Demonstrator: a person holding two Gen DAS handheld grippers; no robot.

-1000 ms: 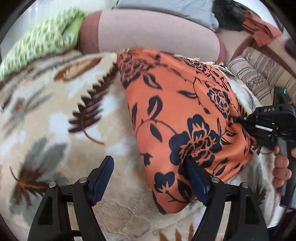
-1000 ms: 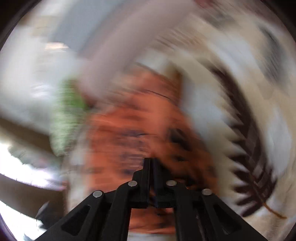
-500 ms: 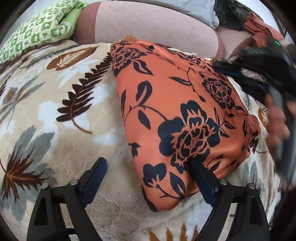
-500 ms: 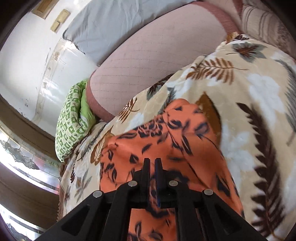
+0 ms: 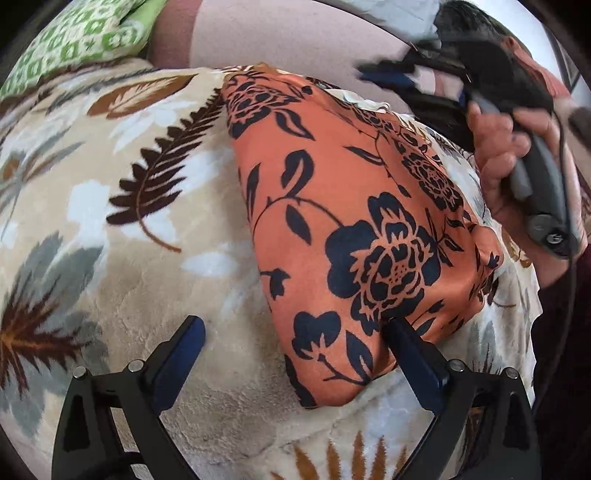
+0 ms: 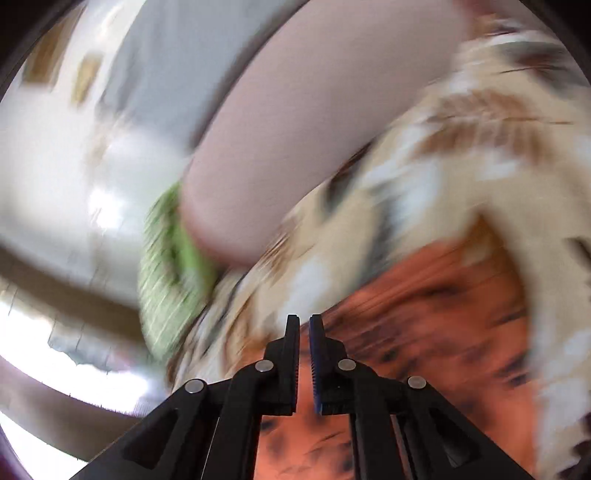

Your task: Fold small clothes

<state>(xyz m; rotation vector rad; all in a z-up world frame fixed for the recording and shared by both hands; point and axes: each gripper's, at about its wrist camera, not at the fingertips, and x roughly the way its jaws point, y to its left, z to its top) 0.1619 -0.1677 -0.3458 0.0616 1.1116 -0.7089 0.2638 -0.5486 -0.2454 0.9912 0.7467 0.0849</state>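
An orange cloth with dark blue flowers (image 5: 351, 221) lies folded into a tapering shape on a leaf-patterned blanket (image 5: 110, 184). My left gripper (image 5: 293, 326) hangs over its near corner, its jaws opening wide. The right finger (image 5: 410, 354) rests on the cloth's near end and the left finger stands over bare blanket; nothing is pinched. In the left wrist view my right gripper (image 5: 388, 74), held by a hand (image 5: 498, 155), is blurred above the cloth's far right side. The right wrist view shows the right gripper (image 6: 304, 319) shut to a thin slit, empty, above the blurred orange cloth (image 6: 424, 314).
A green patterned cushion (image 5: 81, 40) lies at the far left. A pink padded backrest (image 5: 295, 33) runs behind the blanket, with a grey pillow (image 6: 177, 66) above it. A dark sleeve (image 5: 561, 332) is at the right edge.
The left jaws have spread wider, still at the cloth's near corner. The right gripper has left the cloth's right edge and swung up toward the far side; its view is blurred again.
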